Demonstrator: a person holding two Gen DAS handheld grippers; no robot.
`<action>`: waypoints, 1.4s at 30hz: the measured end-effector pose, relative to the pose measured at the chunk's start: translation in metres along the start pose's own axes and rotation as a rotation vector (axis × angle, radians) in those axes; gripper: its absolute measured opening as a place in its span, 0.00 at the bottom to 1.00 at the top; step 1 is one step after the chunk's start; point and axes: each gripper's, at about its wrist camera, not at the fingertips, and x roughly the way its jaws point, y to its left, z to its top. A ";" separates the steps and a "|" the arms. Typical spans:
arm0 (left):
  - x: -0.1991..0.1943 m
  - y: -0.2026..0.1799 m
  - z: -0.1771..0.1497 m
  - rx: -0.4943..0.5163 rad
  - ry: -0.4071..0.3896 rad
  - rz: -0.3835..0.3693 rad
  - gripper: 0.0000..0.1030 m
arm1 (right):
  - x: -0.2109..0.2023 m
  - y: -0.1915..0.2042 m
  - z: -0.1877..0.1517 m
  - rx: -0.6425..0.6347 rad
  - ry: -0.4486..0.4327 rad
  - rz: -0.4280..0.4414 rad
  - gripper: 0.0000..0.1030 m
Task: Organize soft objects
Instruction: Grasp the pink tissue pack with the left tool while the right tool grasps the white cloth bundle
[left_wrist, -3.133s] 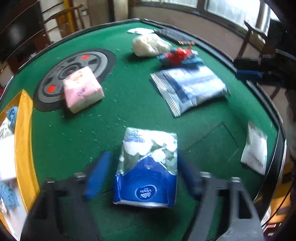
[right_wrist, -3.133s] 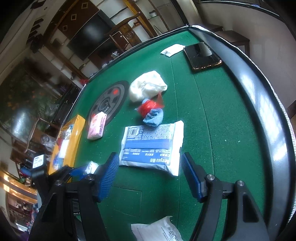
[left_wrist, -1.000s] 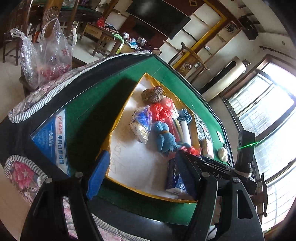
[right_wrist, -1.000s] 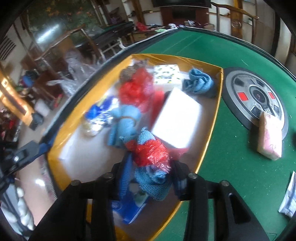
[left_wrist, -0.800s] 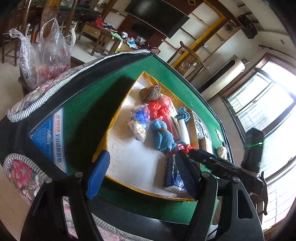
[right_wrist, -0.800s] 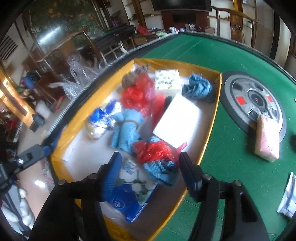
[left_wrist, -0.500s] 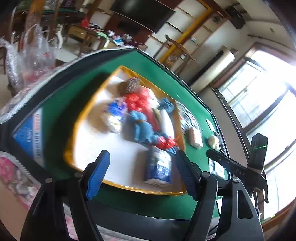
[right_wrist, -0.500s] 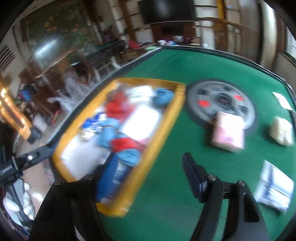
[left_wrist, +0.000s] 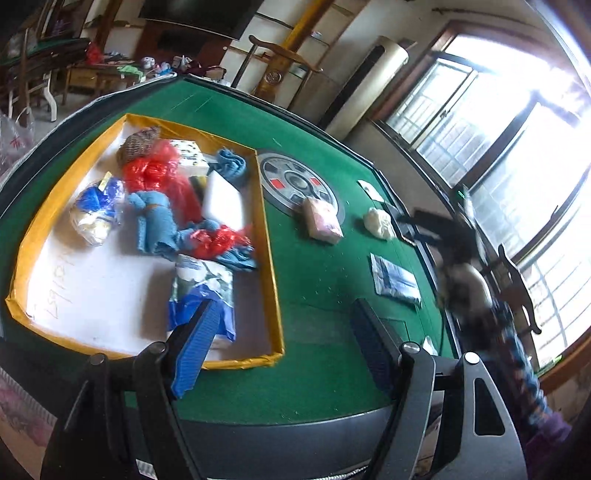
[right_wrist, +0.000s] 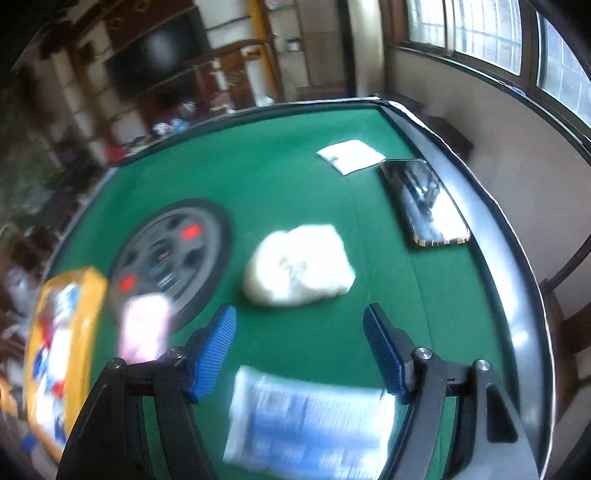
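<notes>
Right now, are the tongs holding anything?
No. The left tongs and right tongs are both open, with nothing between them.

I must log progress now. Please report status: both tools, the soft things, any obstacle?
Left tool open, empty. Right tool open, empty, jaws just opened. Pink pack, white bundle, blue-white packet not yet in yellow tray. Nothing blocking.
</notes>
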 end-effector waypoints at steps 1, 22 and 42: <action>-0.002 -0.002 0.000 0.004 -0.001 0.003 0.71 | 0.011 -0.003 0.010 0.026 0.012 0.000 0.65; 0.027 -0.003 -0.007 -0.012 0.080 -0.035 0.71 | -0.012 0.092 -0.091 -0.295 0.399 0.631 0.32; 0.015 -0.018 -0.007 0.007 0.069 -0.009 0.71 | 0.058 0.063 -0.038 -0.043 0.178 0.258 0.38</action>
